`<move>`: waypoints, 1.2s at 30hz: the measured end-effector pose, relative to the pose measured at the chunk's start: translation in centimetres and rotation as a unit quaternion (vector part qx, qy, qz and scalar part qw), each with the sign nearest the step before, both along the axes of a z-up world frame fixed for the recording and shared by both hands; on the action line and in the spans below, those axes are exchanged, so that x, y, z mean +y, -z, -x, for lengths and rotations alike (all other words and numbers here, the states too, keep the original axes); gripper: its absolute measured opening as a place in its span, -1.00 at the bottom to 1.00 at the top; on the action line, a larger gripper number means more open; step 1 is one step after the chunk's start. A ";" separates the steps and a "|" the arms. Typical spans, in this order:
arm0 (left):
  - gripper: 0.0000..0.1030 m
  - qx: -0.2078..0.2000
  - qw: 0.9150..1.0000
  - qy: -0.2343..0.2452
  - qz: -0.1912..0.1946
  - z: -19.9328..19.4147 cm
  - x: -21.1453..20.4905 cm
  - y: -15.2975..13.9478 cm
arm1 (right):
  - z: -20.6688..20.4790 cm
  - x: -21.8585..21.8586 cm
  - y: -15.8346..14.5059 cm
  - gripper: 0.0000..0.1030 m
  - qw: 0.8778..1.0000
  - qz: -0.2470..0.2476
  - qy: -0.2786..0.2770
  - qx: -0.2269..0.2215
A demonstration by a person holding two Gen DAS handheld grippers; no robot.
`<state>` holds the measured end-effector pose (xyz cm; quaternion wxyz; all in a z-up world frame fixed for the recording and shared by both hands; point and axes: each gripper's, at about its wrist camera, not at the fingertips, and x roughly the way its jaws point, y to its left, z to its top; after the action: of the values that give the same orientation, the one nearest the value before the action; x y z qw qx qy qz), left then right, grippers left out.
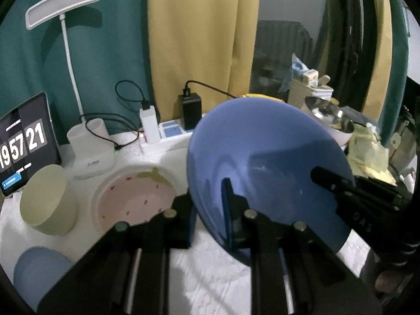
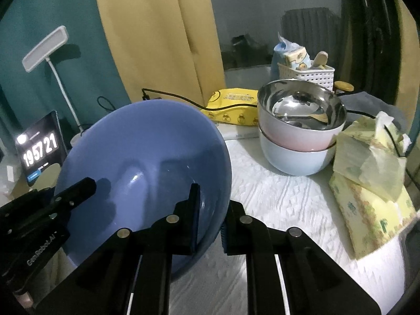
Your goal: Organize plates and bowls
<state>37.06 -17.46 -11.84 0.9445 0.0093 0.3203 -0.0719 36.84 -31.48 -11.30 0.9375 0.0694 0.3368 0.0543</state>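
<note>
we hold the big blue bowl (image 1: 265,157) between us, tilted and clear of the white quilted cloth (image 2: 275,199): the left gripper (image 1: 210,210) is clamped on one side of its rim, the right gripper (image 2: 212,218) pinched tight on the opposite side, likely to steady a wide bowl for carrying. it probably belongs with the stacked bowls (image 2: 299,136) to our right. a pink dish (image 1: 136,197), a lamp (image 1: 65,2) and teal and yellow curtains lie beyond.
</note>
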 end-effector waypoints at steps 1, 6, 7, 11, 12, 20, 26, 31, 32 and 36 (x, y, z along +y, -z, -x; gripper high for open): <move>-0.66 -0.001 1.000 0.001 0.001 0.4 0.1 -0.1 | 0.3 0.0 -0.2 -0.72 1.000 0.000 0.001 -0.001; -0.66 -0.008 1.000 0.006 0.006 2.4 0.5 -0.9 | 2.2 0.4 -0.9 -0.72 1.000 0.002 0.003 -0.006; -0.66 -0.008 1.000 0.007 0.007 2.7 0.7 -1.0 | 2.6 0.5 -1.1 -0.72 1.000 0.003 0.004 -0.007; -0.66 -0.010 1.000 0.012 0.011 4.3 1.2 -1.4 | 4.3 1.0 -1.4 -0.72 1.000 0.005 0.006 -0.008; -0.66 -0.009 1.000 0.012 0.011 4.6 1.2 -1.4 | 4.6 1.2 -1.5 -0.72 1.000 0.005 0.006 -0.009; -0.66 -0.005 1.000 0.008 0.019 7.5 2.6 -1.3 | 7.1 2.6 -1.6 -0.72 1.000 0.009 0.004 -0.002; -0.66 0.007 1.000 0.002 0.028 9.4 4.1 -0.7 | 8.8 4.1 -1.6 -0.72 1.000 0.014 -0.003 0.013; -0.66 0.015 0.999 -0.001 0.034 11.1 5.4 -0.1 | 10.4 5.3 -1.3 -0.72 0.999 0.017 -0.010 0.029; -0.66 0.020 0.999 -0.002 0.036 11.5 5.8 0.2 | 10.6 5.5 -1.2 -0.72 0.999 0.016 -0.011 0.032; -0.65 0.028 0.999 -0.004 0.036 12.8 6.5 0.6 | 11.5 6.4 -0.5 -0.72 0.999 0.018 -0.016 0.044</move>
<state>24.27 -10.91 -12.47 0.9350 -0.0276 0.3443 -0.0800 25.30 -25.04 -10.75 0.9218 0.0493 0.3798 0.0599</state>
